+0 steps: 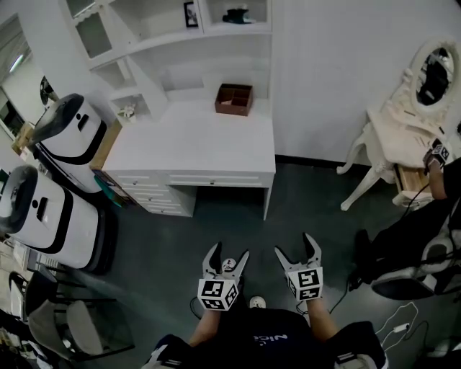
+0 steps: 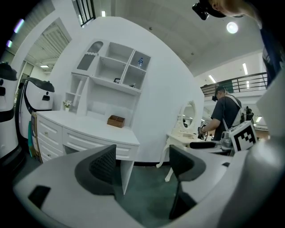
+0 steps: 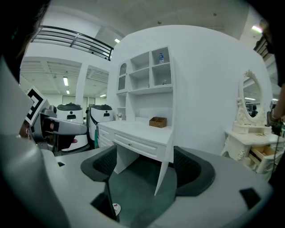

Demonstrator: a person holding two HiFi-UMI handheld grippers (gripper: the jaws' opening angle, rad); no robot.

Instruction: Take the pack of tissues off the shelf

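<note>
Two grippers are hanging side by side in front of the person holding them: the left gripper [image 1: 230, 250] and the right gripper [image 1: 293, 245]. Both are pointing toward the one white desk [image 1: 194, 140]. Each is showing its jaws spread apart, with only dark floor [image 1: 216, 227] between them.

A wide strip of that floor is lying open between the grippers and the desk's front edge, and the knee space under the desk is standing open too.

To the left of the desk, two white-and-black machines [image 1: 68, 133] are standing close against its drawer side, narrowing the room there. To the right of the desk, well apart from it, one white dressing table [image 1: 392, 137] with one oval mirror [image 1: 436, 68] is standing. One other person [image 2: 227, 111] is working at it.

On the desk top, one brown box [image 1: 234, 99] is sitting toward the back right, and the rest of the top is showing bare.

Above the desk, one white shelf unit [image 1: 180, 43] is rising against the wall. One small bluish thing, the pack of tissues [image 1: 238, 14], is resting in its top right compartment. One small picture frame [image 1: 191, 13] is standing in the compartment just to its left.
</note>
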